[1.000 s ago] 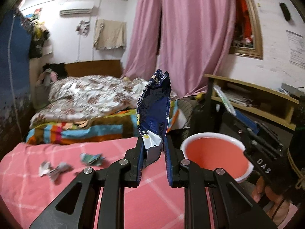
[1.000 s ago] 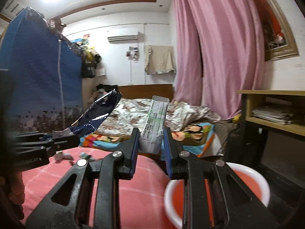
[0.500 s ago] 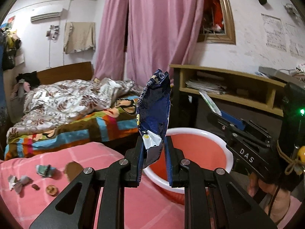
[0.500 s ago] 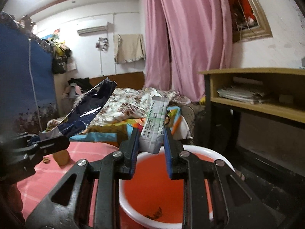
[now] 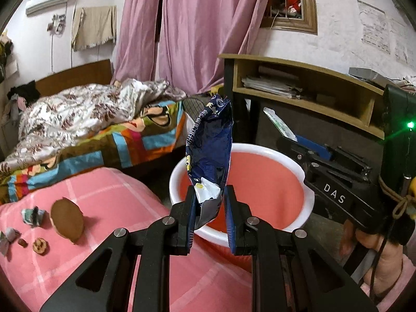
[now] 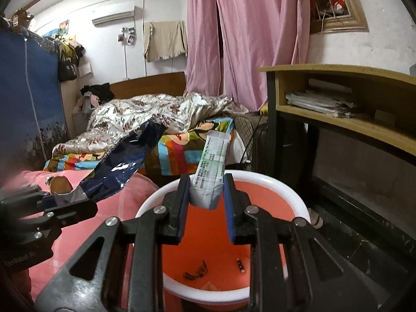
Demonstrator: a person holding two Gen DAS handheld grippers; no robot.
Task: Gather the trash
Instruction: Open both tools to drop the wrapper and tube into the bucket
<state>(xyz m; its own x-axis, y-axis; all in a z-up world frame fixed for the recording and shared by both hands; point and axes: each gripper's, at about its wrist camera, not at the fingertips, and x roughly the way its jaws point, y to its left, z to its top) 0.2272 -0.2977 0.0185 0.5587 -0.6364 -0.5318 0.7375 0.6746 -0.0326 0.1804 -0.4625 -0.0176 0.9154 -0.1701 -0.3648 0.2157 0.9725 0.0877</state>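
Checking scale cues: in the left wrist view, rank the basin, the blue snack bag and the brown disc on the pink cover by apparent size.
1. Basin, largest.
2. Blue snack bag, though nearness to the camera inflates it.
3. Brown disc, smallest.

Pretty clearly somebody's bedroom at home. There's a bed with a wooden headboard (image 6: 148, 84) and a rumpled floral quilt (image 6: 145, 117) over a striped cartoon blanket (image 5: 124, 143), pink curtains (image 5: 197, 28), a wall air conditioner (image 6: 113, 18), clothes heaped in the corner (image 6: 96, 93) and a wooden desk shelf (image 5: 306, 83) stuffed with papers. Lived-in, kinda messy.
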